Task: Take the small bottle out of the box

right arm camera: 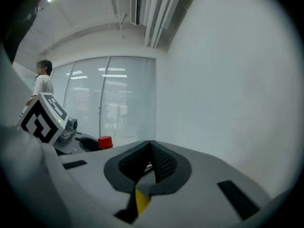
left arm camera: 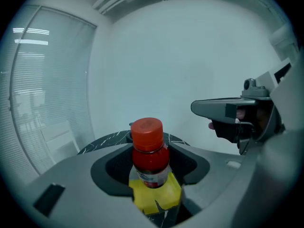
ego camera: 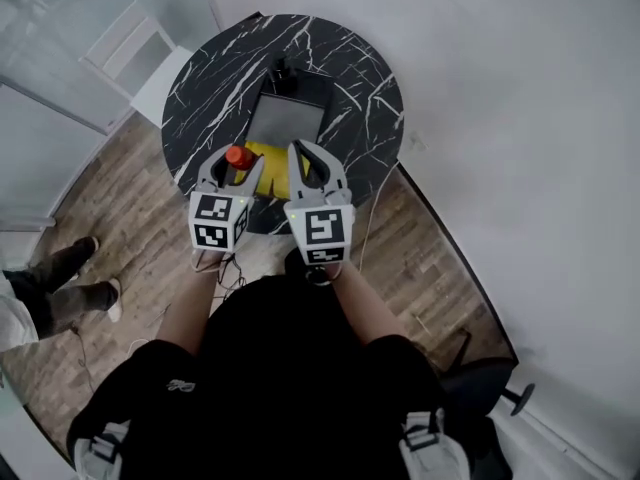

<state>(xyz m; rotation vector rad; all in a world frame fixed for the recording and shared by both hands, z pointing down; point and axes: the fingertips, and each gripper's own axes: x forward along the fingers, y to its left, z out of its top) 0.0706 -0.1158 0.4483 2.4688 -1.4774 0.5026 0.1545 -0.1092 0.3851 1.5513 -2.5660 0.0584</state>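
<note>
— Over the near edge of the black marble table (ego camera: pixel 210 78), what has the left gripper (ego camera: pixel 233 166) got?

— The small bottle (left arm camera: pixel 149 151). That gripper's own view shows its two jaws closed on the bottle's sides, a dark pad against each flank just below the red cap (left arm camera: pixel 147 128). The gap between them is only as wide as the bottle.

— Upright?

— Near enough, cap on top, red liquid above a pale label (left arm camera: pixel 151 177).

— And the box?

— A yellow box (left arm camera: pixel 156 196) lies straight beneath the bottle. In the left gripper view the bottle's lower end overlaps the yellow, so I cannot tell whether the base is clear of it or sits inside. In the head view the cap shows just left of the yellow patch.

— What about the right gripper (ego camera: pixel 311 158)?

— Its jaws are pressed together, the ribbed pads meeting at their tips with nothing pinched. Through the slit below them only a sliver of yellow shows. It hangs just beside the left one, on the right of the box, not touching the bottle.

— Anything else on the table?

— A flat grey tray (ego camera: pixel 285 118) beyond the box, nearer the table's middle, with a small black thing (ego camera: pixel 281 68) at its far edge, too small to make out.

— Anyone about?

— A person (right arm camera: pixel 42 80) stands off to the left of the table.
</note>
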